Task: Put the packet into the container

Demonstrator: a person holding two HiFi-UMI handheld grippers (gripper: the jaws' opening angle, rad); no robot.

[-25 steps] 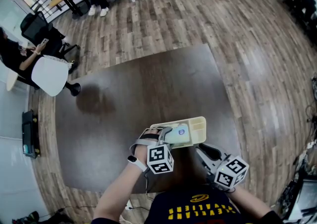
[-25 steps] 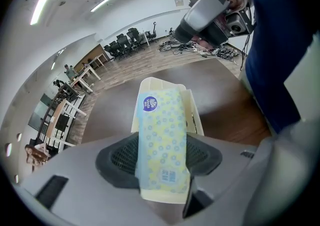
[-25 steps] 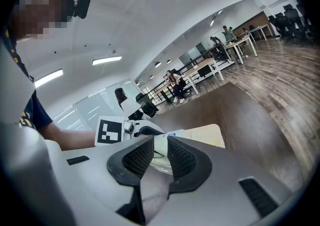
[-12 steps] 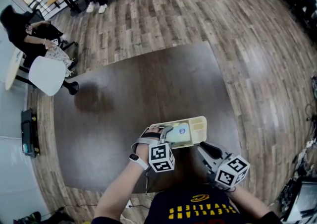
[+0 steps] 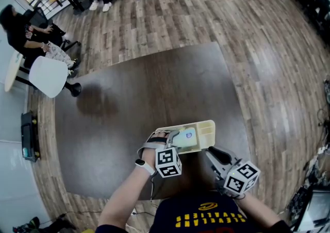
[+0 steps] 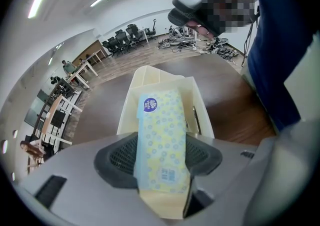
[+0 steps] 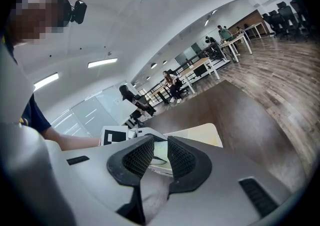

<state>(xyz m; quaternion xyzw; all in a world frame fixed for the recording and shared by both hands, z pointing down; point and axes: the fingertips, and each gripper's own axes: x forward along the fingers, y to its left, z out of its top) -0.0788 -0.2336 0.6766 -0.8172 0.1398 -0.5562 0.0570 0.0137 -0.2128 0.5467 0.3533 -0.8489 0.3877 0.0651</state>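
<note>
A pale yellow and blue dotted packet (image 6: 162,140) sits between the jaws of my left gripper (image 6: 162,159), which is shut on it. The packet's far end with its round blue label reaches over the cream plastic container (image 6: 131,101). In the head view the packet (image 5: 186,136) is held low over the left part of the container (image 5: 207,128), with the left gripper (image 5: 178,140) at its near side. My right gripper (image 5: 213,153) hovers at the container's near right corner. Its jaws stand a narrow gap apart with nothing between them, and the right gripper (image 7: 160,151) looks toward the container (image 7: 202,132).
The container stands near the front edge of a dark brown table (image 5: 144,93), on a wood floor. A white chair (image 5: 46,76) and seated people (image 5: 23,26) are at the far left. More desks and chairs line the far wall.
Both grippers and the packet stay where they were. Only the people at the far left have shifted.
</note>
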